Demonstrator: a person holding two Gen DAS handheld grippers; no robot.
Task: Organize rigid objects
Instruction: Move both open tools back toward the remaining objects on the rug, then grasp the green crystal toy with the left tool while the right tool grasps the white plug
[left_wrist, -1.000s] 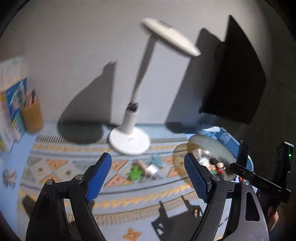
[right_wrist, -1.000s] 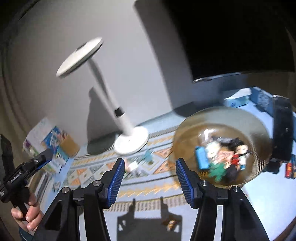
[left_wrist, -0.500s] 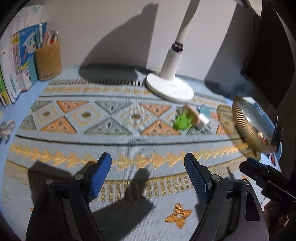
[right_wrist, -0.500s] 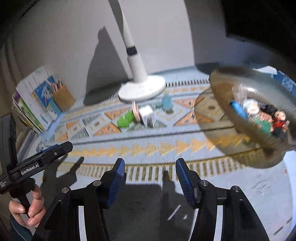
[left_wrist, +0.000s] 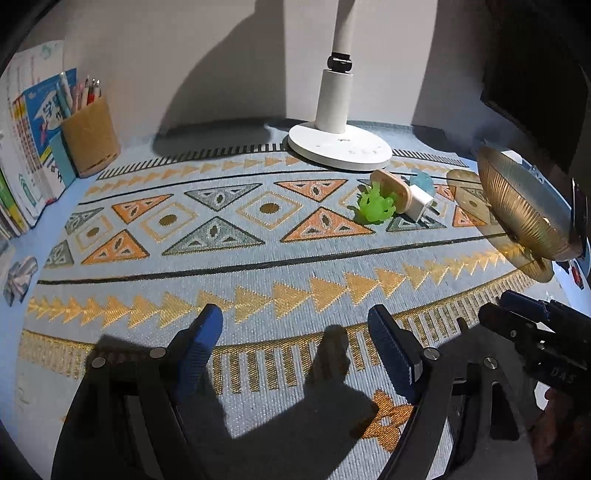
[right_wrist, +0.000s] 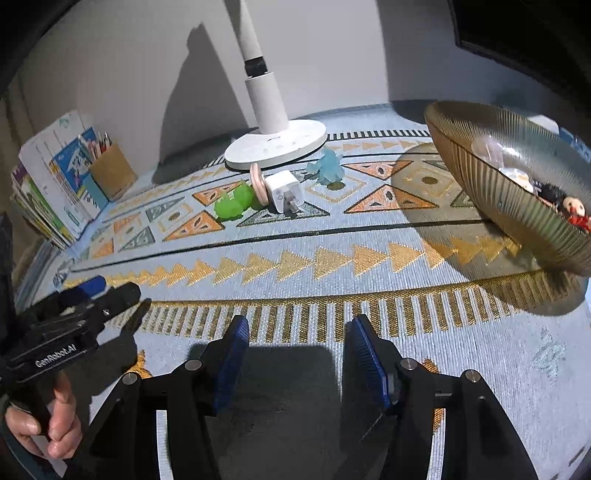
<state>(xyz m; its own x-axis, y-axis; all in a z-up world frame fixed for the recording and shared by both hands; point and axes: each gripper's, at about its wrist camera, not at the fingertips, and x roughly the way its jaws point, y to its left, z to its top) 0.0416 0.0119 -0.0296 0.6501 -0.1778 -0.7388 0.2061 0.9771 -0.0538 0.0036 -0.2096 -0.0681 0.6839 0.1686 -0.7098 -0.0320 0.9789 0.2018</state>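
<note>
My left gripper angled downward, jaws wide apart and empty, my right gripper likewise tilted down, jaws parted, nothing between them

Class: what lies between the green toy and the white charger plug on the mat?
A pink ring stands on edge between the green toy and the white charger plug, clearest in the right wrist view.

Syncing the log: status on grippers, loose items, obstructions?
Left gripper and right gripper open, empty. Green toy, pink ring, white charger, blue figure loose by lamp base; bowl part-filled. Path clear.

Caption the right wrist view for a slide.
Open right tool over patterned mat; loose toys and charger beside lamp base.
</note>
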